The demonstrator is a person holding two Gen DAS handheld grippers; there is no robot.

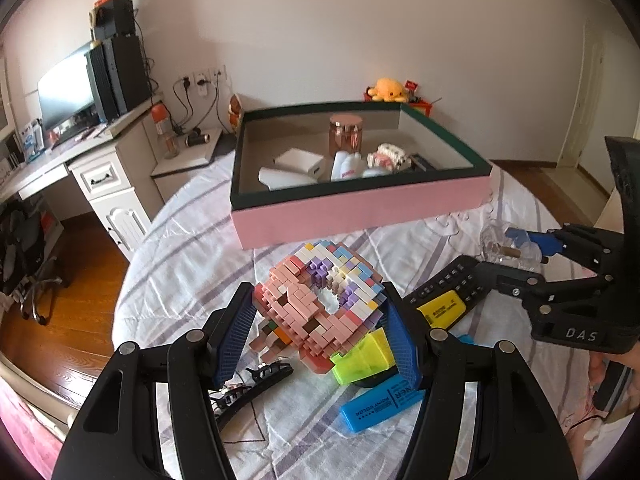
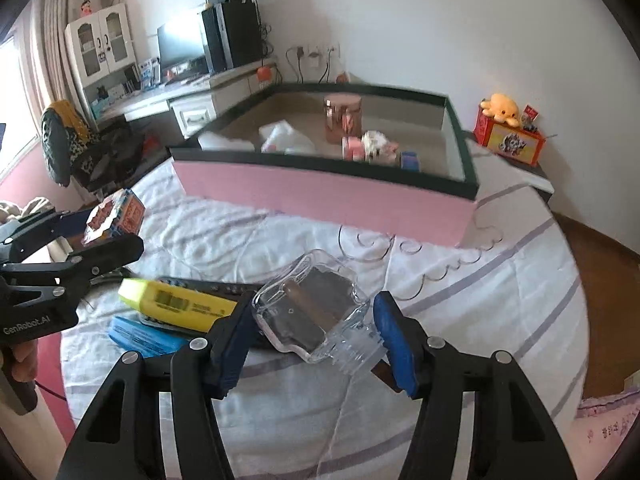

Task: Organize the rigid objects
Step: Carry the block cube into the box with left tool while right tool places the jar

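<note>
Block model (image 1: 320, 300) at frame centre sits pinched in the left claw (image 1: 320, 320); the right claw (image 2: 312, 332) clamps a clear jar (image 2: 316, 312), lower centre.

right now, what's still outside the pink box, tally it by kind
brick-built model: 1
highlighters: 2 (yellow highlighter, blue highlighter)
neon green plastic item, kind unclear: 1
remote control: 1
clear plastic container: 1
black hair clip: 1
total: 7
</note>
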